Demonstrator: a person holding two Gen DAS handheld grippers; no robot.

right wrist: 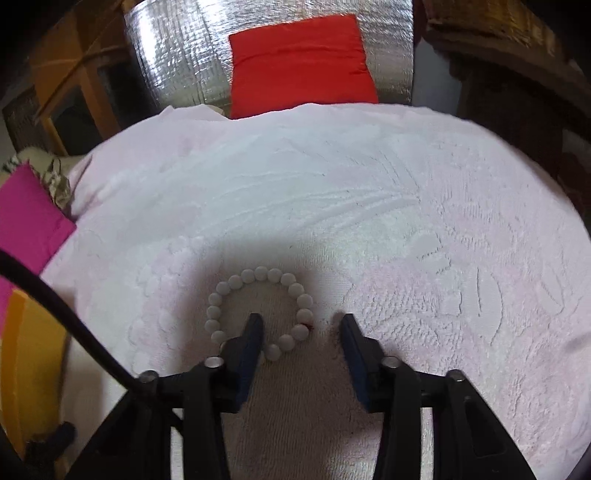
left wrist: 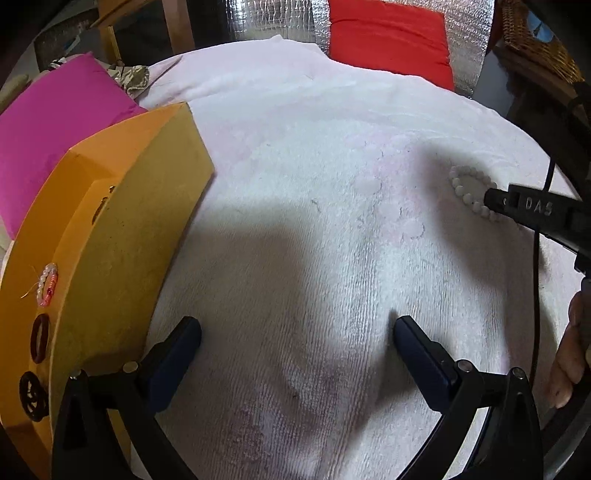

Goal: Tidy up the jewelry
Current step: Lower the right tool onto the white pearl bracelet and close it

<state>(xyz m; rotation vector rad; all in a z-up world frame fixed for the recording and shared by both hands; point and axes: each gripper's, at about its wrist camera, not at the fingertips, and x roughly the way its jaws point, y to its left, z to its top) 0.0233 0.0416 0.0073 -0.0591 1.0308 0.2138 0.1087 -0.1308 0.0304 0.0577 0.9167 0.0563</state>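
Both fisheye views sit on the hand-held grippers, looking steeply down and forward from close above the pale pink terry towel [left wrist: 314,155]. They share the white bead bracelet [right wrist: 258,310], red cushion [right wrist: 299,66] and silver foil backdrop [left wrist: 273,18].

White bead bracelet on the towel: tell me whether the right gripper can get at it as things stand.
Probably yes. The right gripper is open and already straddles the right side of the white bead bracelet, one finger inside the loop, one outside. Nothing lies between them on the towel.
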